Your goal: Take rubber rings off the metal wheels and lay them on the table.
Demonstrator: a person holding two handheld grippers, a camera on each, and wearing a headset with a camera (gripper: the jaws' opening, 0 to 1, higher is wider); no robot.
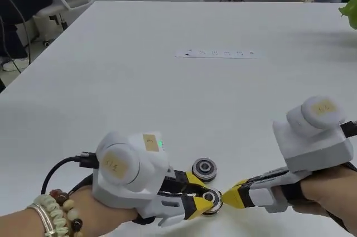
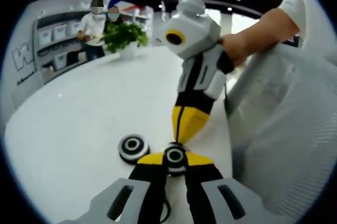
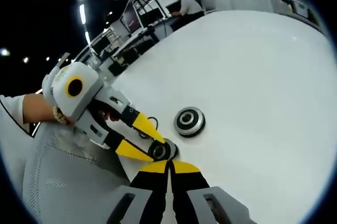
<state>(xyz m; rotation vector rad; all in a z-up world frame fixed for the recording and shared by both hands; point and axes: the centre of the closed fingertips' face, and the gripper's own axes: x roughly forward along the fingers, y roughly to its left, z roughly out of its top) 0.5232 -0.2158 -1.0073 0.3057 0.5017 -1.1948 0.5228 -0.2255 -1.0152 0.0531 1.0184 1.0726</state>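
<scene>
A small metal wheel (image 1: pixel 211 197) with a black rubber ring sits between the yellow fingertips of my left gripper (image 1: pixel 207 199), which is shut on it just above the table's near edge. In the left gripper view the same wheel (image 2: pixel 175 157) fills the gap between the jaws. My right gripper (image 1: pixel 226 194) comes in from the right, its jaws pressed together, tips touching that wheel's rim (image 3: pixel 160 151). Whether they pinch the ring is hidden. A second wheel (image 1: pixel 204 169) with its black ring lies flat on the table just behind.
The white table (image 1: pixel 184 97) stretches far ahead, with a small printed strip (image 1: pixel 217 53) at its middle. A black cable (image 1: pixel 58 165) trails from the left gripper. Chairs stand at the far left and a green plant (image 1: pixel 350 3) at the far right.
</scene>
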